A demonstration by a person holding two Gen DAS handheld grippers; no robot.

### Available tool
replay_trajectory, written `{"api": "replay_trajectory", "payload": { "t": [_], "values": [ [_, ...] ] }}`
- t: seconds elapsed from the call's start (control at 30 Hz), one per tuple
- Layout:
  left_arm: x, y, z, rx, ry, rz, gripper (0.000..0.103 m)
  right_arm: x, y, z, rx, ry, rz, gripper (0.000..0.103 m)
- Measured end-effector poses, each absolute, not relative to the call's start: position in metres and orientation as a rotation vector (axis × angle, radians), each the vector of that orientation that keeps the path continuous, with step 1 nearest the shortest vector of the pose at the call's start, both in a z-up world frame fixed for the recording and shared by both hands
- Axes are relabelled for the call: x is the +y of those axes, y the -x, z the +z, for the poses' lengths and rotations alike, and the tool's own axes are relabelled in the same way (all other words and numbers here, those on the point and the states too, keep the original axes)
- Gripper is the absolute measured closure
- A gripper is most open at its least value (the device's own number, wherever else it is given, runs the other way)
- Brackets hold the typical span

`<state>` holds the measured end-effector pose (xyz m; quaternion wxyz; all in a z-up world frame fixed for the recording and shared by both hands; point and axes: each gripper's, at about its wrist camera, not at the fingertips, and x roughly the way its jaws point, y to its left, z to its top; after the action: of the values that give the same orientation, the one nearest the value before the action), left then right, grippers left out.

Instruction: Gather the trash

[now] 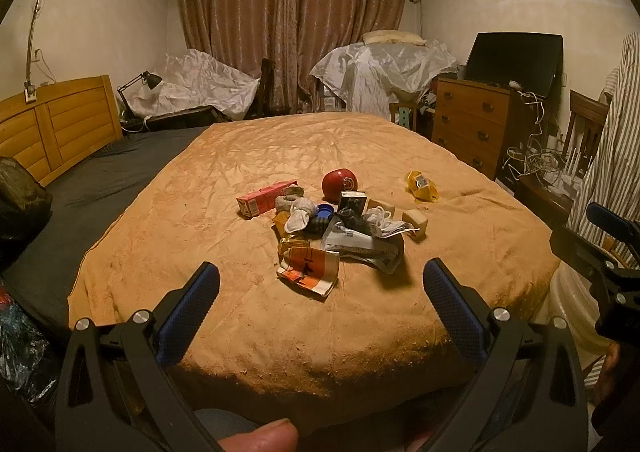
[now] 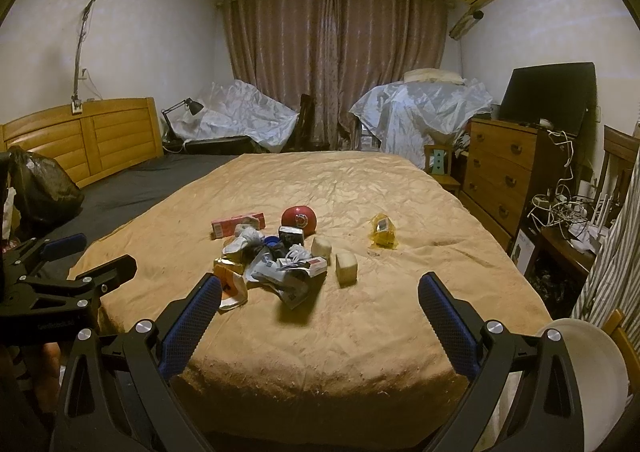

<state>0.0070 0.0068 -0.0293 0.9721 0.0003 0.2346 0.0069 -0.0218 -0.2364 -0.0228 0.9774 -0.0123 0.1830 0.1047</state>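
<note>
A pile of trash [image 1: 332,228] lies mid-bed on a tan blanket [image 1: 280,316]: a pink carton [image 1: 266,197], a red ball-like item [image 1: 339,183], a black box [image 1: 353,203], crumpled wrappers [image 1: 310,272] and tan blocks [image 1: 415,219]. A yellow wrapper [image 1: 421,185] lies apart to the right. The pile also shows in the right wrist view [image 2: 276,264]. My left gripper [image 1: 320,280] is open and empty, held short of the pile. My right gripper [image 2: 320,292] is open and empty, also short of the pile. A white bin [image 2: 592,368] stands at the bed's near right corner.
A black bag [image 2: 40,183] sits at the left on the grey sheet [image 1: 80,187]. A wooden dresser [image 2: 504,167] with a monitor and tangled cables [image 2: 560,207] stands at the right. Covered furniture [image 1: 380,71] and curtains are behind the bed.
</note>
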Motion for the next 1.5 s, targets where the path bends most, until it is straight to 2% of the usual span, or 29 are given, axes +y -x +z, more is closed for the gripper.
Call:
{"api": "replay_trajectory", "payload": {
  "t": [0.27,0.6,0.67,0.73,0.8,0.97,1.07,1.17,1.2,1.23,1.27,1.33,1.4,1.5],
  "values": [
    [0.019,-0.024,-0.050,0.551,0.067,-0.051,0.005,-0.234,0.019,-0.031,0.384,0.026,0.211,0.005],
    [0.077,-0.104,-0.128,0.852,0.325,-0.059,0.005,-0.239,-0.017,-0.066,0.481,0.030,0.220,0.005],
    [0.084,-0.121,-0.141,0.903,0.390,-0.087,0.013,-0.240,-0.028,-0.076,0.508,0.030,0.231,0.005],
    [0.084,-0.137,-0.153,0.945,0.435,-0.116,0.028,-0.239,-0.038,-0.081,0.531,0.033,0.243,0.005],
    [0.082,-0.150,-0.162,0.975,0.459,-0.128,0.037,-0.237,-0.049,-0.088,0.549,0.041,0.260,0.005],
    [0.076,-0.168,-0.170,0.980,0.472,-0.130,0.039,-0.230,-0.069,-0.101,0.579,0.055,0.284,0.005],
    [0.078,-0.179,-0.173,0.973,0.483,-0.117,0.047,-0.226,-0.079,-0.106,0.589,0.062,0.299,0.005],
    [0.080,-0.184,-0.175,0.971,0.496,-0.109,0.068,-0.221,-0.090,-0.110,0.593,0.072,0.319,0.005],
    [0.078,-0.184,-0.176,0.967,0.502,-0.119,0.080,-0.220,-0.095,-0.112,0.594,0.075,0.326,0.005],
    [0.077,-0.185,-0.176,0.963,0.501,-0.123,0.085,-0.220,-0.102,-0.113,0.595,0.074,0.334,0.005],
    [0.076,-0.186,-0.177,0.956,0.496,-0.124,0.087,-0.220,-0.110,-0.115,0.596,0.068,0.344,0.006],
    [0.074,-0.185,-0.176,0.934,0.494,-0.132,0.091,-0.223,-0.124,-0.117,0.608,0.058,0.352,0.016],
    [0.074,-0.187,-0.174,0.922,0.490,-0.132,0.092,-0.229,-0.143,-0.120,0.630,0.040,0.352,0.036],
    [0.077,-0.192,-0.172,0.914,0.479,-0.123,0.092,-0.238,-0.172,-0.128,0.675,-0.017,0.375,0.043]
  ]
}}
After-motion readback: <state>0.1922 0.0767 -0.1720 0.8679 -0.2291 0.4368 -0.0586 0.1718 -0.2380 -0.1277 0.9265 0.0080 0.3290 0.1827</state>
